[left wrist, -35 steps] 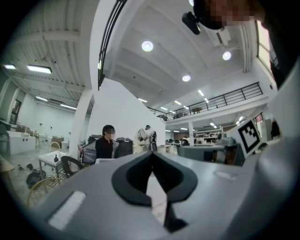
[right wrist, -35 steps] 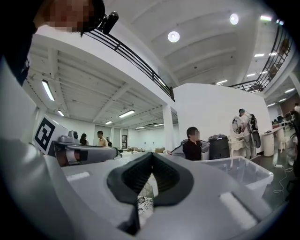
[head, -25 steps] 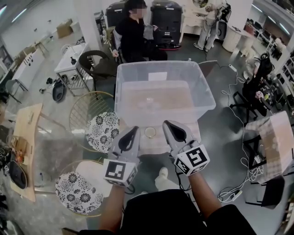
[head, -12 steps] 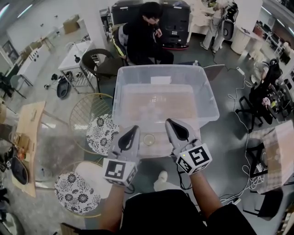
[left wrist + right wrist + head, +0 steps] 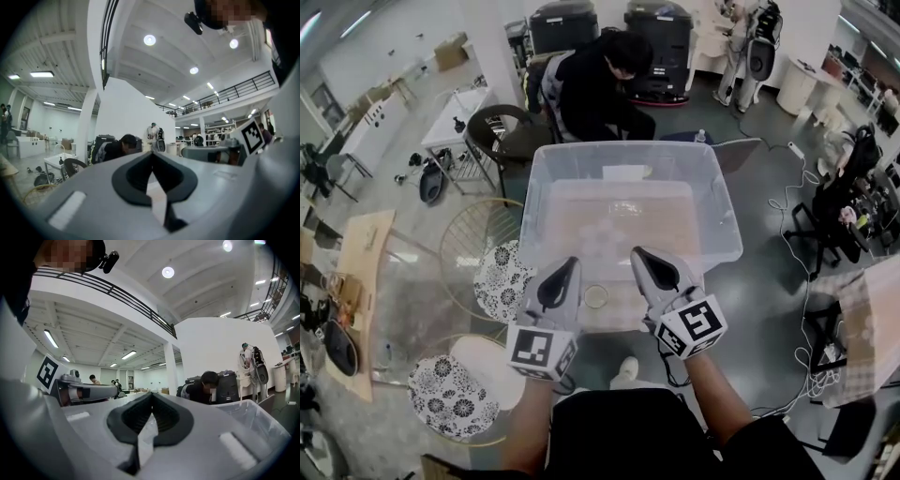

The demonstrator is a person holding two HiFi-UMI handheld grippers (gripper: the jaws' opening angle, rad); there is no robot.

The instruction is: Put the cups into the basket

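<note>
A clear plastic bin (image 5: 623,155) serves as the basket and stands on a small pale table (image 5: 623,305). Faint clear shapes lie on its floor. One clear cup (image 5: 595,296) stands upright on the table just in front of the bin. My left gripper (image 5: 570,266) is to the cup's left and my right gripper (image 5: 638,255) to its right, both level and pointing at the bin's near wall. The left gripper (image 5: 151,154) has its jaw tips together with nothing between them. The right gripper (image 5: 151,395) is shut the same way, with the bin (image 5: 255,417) ahead on its right.
Two wire chairs with floral cushions (image 5: 502,274) (image 5: 455,396) stand left of the table. A person in black (image 5: 600,89) sits bent over right behind the bin. Cables (image 5: 787,220) run across the floor on the right. A wooden table (image 5: 356,272) stands at far left.
Both grippers have moved forward toward the bin, so the cup now sits further back between them. The seated person behind the bin has bent forward.
</note>
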